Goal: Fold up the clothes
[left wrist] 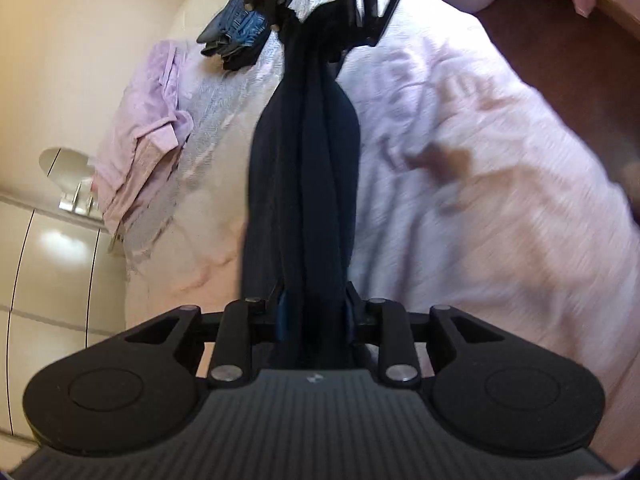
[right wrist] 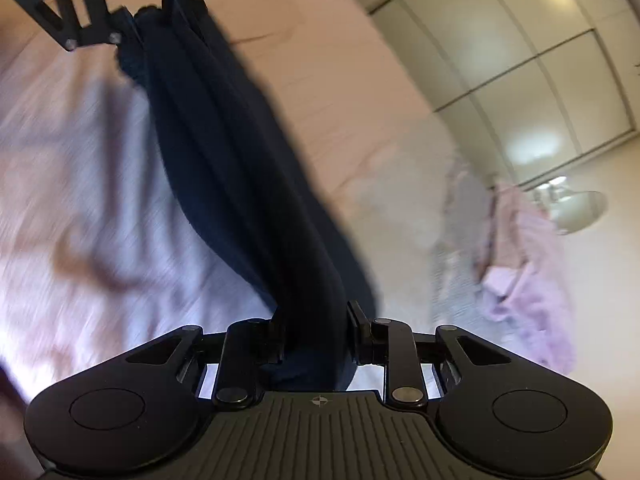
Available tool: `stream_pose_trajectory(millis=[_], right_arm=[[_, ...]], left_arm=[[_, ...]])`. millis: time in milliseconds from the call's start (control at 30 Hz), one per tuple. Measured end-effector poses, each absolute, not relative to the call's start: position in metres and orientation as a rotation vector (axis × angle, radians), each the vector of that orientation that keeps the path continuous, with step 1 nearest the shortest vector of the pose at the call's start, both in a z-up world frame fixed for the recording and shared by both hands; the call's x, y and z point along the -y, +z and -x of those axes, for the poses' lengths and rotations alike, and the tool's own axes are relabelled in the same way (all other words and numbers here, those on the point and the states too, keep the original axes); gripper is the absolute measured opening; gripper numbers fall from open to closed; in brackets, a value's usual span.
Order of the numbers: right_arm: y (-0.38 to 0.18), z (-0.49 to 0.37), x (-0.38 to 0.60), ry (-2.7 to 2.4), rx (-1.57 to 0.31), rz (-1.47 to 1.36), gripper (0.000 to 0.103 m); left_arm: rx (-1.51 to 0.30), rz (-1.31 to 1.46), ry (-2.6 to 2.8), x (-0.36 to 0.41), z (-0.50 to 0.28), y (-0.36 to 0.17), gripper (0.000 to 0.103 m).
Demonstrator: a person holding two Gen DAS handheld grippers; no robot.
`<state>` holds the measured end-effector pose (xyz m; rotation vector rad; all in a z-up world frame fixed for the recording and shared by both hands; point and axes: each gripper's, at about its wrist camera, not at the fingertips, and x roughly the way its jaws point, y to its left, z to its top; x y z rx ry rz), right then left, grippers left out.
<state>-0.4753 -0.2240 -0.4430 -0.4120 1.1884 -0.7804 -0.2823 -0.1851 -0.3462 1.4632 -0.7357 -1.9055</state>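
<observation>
A dark navy garment [left wrist: 304, 168] is bunched into a long rope and stretched taut between my two grippers above the bed. My left gripper [left wrist: 314, 312] is shut on one end of it. My right gripper [right wrist: 316, 328] is shut on the other end; the garment [right wrist: 248, 168] runs away from it up to the left gripper [right wrist: 132, 28] at the top left. In the left wrist view the right gripper [left wrist: 320, 4] shows at the top, clamped on the cloth.
A pale pink bedsheet [left wrist: 480, 152] covers the bed below. A lilac shirt [left wrist: 140, 128] and a grey striped cloth [left wrist: 212, 120] lie at its far edge, with a blue folded pile [left wrist: 236, 36] beyond. Cream wardrobe doors [right wrist: 520, 60] stand at the side.
</observation>
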Motion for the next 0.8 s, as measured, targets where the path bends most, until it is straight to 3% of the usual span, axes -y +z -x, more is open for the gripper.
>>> stream_pose_trajectory(millis=[133, 600, 733, 800], right_arm=[[-0.462, 0.489, 0.214, -0.765, -1.139, 0.477, 0.027], [-0.539, 0.511, 0.189, -0.823, -1.01, 0.666, 0.027], [-0.531, 0.509, 0.176, -0.877, -1.032, 0.618, 0.04], [-0.52, 0.512, 0.165, -0.899, -1.017, 0.58, 0.049]], left_arm=[[0.695, -1.432, -1.839, 0.168, 0.303, -0.372, 0.023], [0.806, -1.377, -1.587, 0.141, 0.324, -0.427, 0.023], [0.733, -1.422, -1.502, 0.128, 0.337, -0.424, 0.026], [0.733, -1.445, -1.46, 0.12, 0.338, -0.421, 0.034]])
